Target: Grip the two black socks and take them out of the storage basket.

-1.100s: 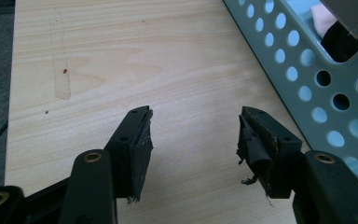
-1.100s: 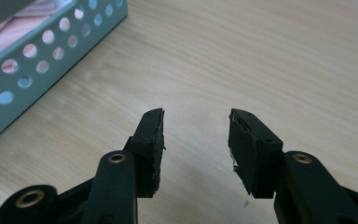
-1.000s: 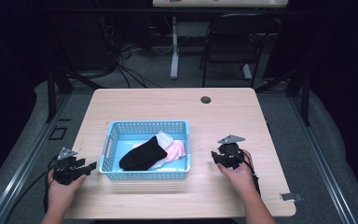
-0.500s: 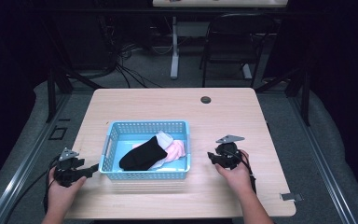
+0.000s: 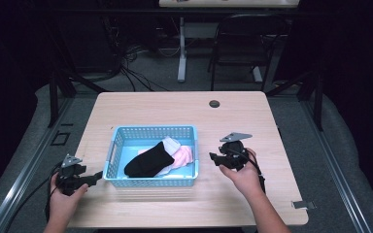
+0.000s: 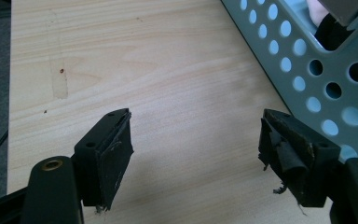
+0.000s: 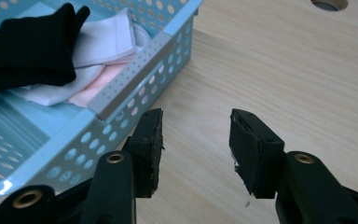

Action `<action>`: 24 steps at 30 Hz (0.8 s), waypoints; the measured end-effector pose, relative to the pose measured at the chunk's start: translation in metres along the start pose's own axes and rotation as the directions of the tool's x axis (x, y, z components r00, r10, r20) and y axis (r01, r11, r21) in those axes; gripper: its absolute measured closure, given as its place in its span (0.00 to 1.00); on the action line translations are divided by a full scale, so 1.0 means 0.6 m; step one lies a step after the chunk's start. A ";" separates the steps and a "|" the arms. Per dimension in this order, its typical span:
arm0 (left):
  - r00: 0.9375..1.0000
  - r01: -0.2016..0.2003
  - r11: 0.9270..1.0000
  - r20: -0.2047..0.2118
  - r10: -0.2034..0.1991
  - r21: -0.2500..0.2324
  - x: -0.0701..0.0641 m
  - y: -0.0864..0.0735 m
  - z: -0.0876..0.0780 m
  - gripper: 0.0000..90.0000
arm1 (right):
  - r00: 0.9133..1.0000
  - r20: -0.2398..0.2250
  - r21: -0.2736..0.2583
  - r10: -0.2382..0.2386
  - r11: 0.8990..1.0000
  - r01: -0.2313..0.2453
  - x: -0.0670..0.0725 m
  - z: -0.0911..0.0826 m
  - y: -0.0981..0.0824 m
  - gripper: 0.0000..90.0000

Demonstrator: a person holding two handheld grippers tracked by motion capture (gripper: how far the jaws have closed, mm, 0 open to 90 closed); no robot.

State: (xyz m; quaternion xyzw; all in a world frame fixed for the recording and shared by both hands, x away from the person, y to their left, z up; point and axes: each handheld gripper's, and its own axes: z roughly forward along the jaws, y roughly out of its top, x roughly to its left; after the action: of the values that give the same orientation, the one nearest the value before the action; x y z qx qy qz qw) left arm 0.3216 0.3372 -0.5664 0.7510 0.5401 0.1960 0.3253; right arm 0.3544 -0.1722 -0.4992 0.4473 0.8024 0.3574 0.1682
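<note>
**Both tools spread and empty beside the blue basket**

In the left gripper view the left tool [image 6: 196,140] stands with its jaws wide apart over bare wood; they have just been opening, and nothing lies between them. Its right pad is frayed, with loose shreds hanging off it. The bottom edge of that view cuts off the tool's body. The perforated wall of the blue basket [image 6: 317,70] runs just beside the right jaw; whether pad and wall touch is hard to make out. Through the basket's corner only a sliver of dark and pink cloth shows.

The right tool [image 7: 196,144] is likewise spread, its jaws having just opened further, with nothing gripped. Its left jaw sits just beside the basket's near corner, over the table [image 7: 284,70].

From the high view, the left tool [image 5: 94,177] points at the basket's left end wall and the right tool [image 5: 216,158] is near its right end wall; each hand covers much of its tool's body. The basket [image 5: 150,132] rests on the table's near middle. Inside it a black sock [image 5: 149,161] lies on top, hiding part of a white cloth [image 5: 171,144] and a pink cloth [image 5: 184,156] beneath. Whether those are socks too cannot be told.

A round dark grommet [image 5: 214,103] sits in the table near its far edge. No writing or label can be read anywhere.
</note>
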 end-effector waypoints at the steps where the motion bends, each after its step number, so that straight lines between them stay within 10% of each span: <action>1: 1.000 -0.001 1.000 -0.008 0.001 0.003 0.000 0.000 0.001 0.28 | 1.000 -0.003 0.013 -0.014 1.000 0.014 0.000 -0.005 0.013 0.61; 18: 0.999 0.032 0.999 -0.029 -0.032 -0.009 0.005 -0.002 -0.004 0.28 | 0.994 0.006 0.123 -0.107 0.987 0.105 0.012 -0.019 0.096 0.65; 24: 0.999 0.030 1.000 -0.027 -0.030 -0.008 0.006 -0.001 -0.005 0.28 | 0.986 -0.038 0.190 -0.162 0.968 0.166 0.041 -0.009 0.142 0.69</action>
State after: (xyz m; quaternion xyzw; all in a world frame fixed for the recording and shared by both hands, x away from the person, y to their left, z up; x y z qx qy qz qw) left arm 0.3204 0.3414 -0.5652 0.7388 0.5550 0.2034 0.3237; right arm 0.3886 -0.1243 -0.4324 0.3897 0.8692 0.2679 0.1442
